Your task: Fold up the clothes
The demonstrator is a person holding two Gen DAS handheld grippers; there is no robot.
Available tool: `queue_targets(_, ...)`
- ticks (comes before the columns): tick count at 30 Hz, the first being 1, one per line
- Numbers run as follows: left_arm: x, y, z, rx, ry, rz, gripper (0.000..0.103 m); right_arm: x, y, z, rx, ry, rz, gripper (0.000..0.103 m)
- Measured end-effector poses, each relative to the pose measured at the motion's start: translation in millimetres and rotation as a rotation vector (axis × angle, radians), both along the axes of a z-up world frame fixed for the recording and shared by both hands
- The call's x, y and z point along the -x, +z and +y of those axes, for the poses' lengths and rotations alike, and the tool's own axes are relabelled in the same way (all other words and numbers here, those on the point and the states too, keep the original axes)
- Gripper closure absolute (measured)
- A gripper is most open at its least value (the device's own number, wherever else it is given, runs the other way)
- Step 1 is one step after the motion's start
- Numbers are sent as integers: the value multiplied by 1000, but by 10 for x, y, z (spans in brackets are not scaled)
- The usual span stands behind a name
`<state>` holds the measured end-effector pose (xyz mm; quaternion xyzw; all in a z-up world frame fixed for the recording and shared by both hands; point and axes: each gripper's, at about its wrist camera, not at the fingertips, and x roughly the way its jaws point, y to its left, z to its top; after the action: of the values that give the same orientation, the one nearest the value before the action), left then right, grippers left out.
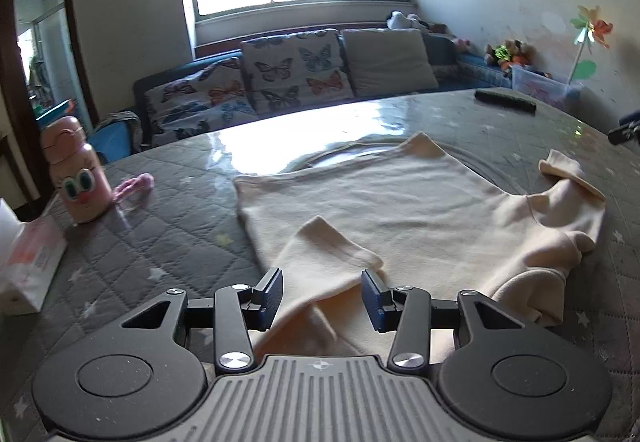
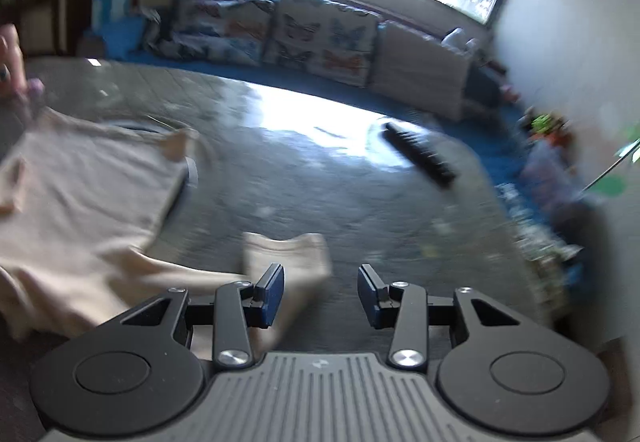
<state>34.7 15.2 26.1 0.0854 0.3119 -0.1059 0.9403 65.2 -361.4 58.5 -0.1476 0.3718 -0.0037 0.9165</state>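
A cream long-sleeved top [image 1: 384, 198] lies spread on the grey quilted table [image 1: 160, 226]. Its near sleeve [image 1: 332, 254] is folded over the body. My left gripper [image 1: 322, 296] is open just above that sleeve, a finger on each side of it, holding nothing. The other sleeve [image 1: 568, 178] lies bunched at the right. In the blurred right wrist view the top [image 2: 88, 186] is at the left and its sleeve cuff [image 2: 288, 254] lies just ahead of the left finger. My right gripper [image 2: 322, 294] is open and empty over the table.
A pink cartoon bottle [image 1: 78, 174], a pink strap [image 1: 134, 186] and a tissue pack [image 1: 30, 262] are at the table's left. A black remote [image 1: 505, 102] [image 2: 420, 154] lies at the far right. A sofa with butterfly cushions [image 1: 288, 74] stands behind the table.
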Motion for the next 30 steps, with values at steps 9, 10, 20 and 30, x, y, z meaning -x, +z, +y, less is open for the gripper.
queue_targets(9, -151, -92, 15, -31, 14, 29, 56, -296, -360, 176, -125, 77, 58, 61)
queue_targets(10, -162, -100, 23, -35, 16, 32, 56, -350, -415, 217, -136, 81, 59, 61)
queue_targets(20, -225, -207, 20, -60, 4, 51, 56, -599, -808, 319, -99, 55, 56, 80)
queue_targets(30, -276, -277, -43, -101, -38, 32, 56, -457, -659, -169, -183, -87, -63, 100)
